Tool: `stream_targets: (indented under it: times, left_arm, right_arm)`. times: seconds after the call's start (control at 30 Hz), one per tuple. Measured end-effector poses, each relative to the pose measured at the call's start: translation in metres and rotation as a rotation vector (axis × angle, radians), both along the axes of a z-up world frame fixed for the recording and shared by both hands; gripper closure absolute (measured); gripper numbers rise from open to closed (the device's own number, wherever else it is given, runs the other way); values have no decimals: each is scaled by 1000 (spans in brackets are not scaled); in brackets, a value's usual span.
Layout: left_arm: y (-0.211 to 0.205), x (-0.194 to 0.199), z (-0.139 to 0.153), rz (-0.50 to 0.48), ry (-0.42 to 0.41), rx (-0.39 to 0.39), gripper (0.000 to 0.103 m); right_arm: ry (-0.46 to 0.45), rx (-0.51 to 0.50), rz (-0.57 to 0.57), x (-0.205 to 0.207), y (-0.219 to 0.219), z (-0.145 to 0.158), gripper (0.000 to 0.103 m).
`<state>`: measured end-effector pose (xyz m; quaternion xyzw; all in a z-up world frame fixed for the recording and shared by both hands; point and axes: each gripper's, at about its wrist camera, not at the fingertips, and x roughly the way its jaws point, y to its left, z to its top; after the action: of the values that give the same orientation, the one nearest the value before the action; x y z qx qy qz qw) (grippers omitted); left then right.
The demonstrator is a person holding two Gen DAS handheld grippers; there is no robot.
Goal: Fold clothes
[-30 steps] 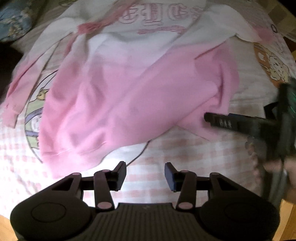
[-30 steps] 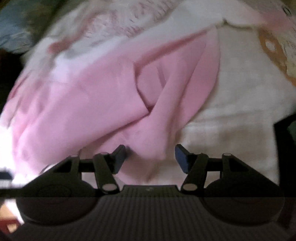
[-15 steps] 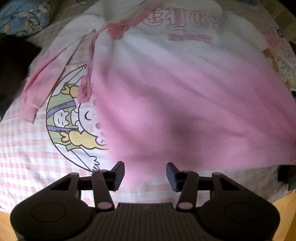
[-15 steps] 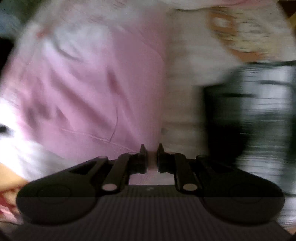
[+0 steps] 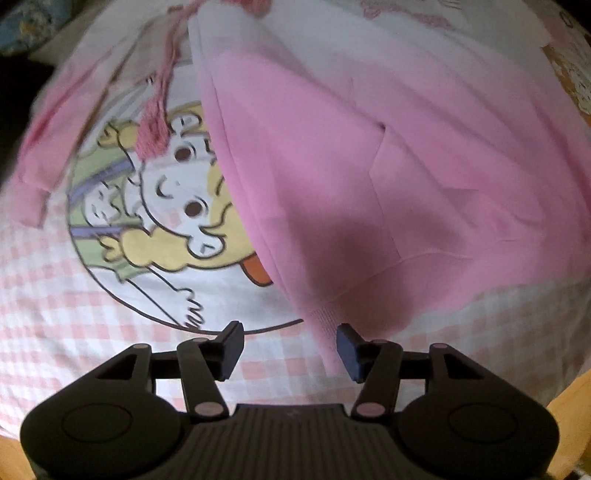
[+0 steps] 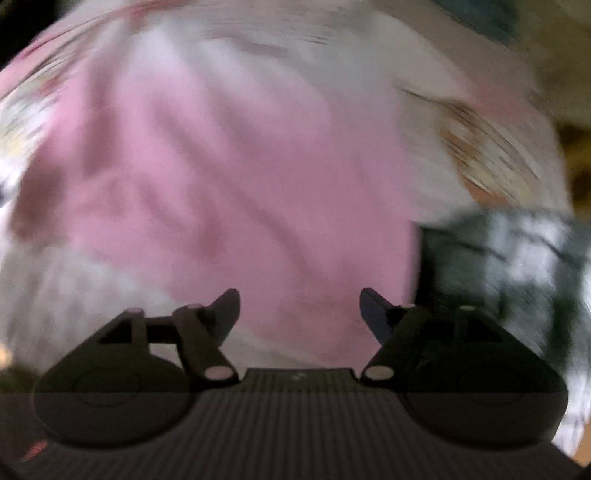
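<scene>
A hoodie (image 5: pixel 369 166), white at the top and fading to pink, lies spread on the bed. Its pink drawstring tassel (image 5: pixel 155 140) and left sleeve (image 5: pixel 37 166) trail to the left. My left gripper (image 5: pixel 290 339) points down over the hoodie's lower left hem corner (image 5: pixel 325 332). Its jaws are opening, and the ribbed corner lies between the fingers close to the right finger (image 5: pixel 349 347), unpinched. The right wrist view is blurred. There my right gripper (image 6: pixel 299 306) hangs above the pink cloth (image 6: pixel 221 177), its jaws opening wide with nothing pinched.
The bed sheet (image 5: pixel 74 314) is pink-checked with a large cartoon print (image 5: pixel 166 206). A wooden bed edge (image 5: pixel 565 406) shows at the lower right. A dark black-and-white thing (image 6: pixel 498 266) lies right of the hoodie. A blue patterned cloth (image 5: pixel 22 22) sits at the far left.
The crumpled hoodie now lies spread out. My left gripper has sunk toward the hem's left corner and spread its jaws. My right gripper shut, then opened wide while rising and rolling.
</scene>
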<state>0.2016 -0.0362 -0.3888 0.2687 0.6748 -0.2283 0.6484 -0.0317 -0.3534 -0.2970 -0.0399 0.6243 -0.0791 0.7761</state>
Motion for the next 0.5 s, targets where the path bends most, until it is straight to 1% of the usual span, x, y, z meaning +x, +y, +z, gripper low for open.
stream_targets:
  times: [0.1,0.17,0.23,0.33,0.43,0.5]
  left_arm:
    - [5,4,-13,75,49,-31,45]
    - [1,4,-17,91,48,-33,45]
    - [-4,2,-18,69,32,-25,45]
    - [-14,-3,-17,28,13,-9,45]
    - [-20,-8,-8,-3,-21,-18,45]
    - [-21,-9,0,10,-37,-42,44]
  right_arm:
    - [5,34,190,10,32,-22,30]
    - [7,51,285,19,50,-36,30]
    - [6,68,318,33,62,-45,30]
    - [-4,101,323,54,58,-57,30]
    - [-17,104,354,54,63,-54,30]
    - [-26,104,388,50,68,-55,30]
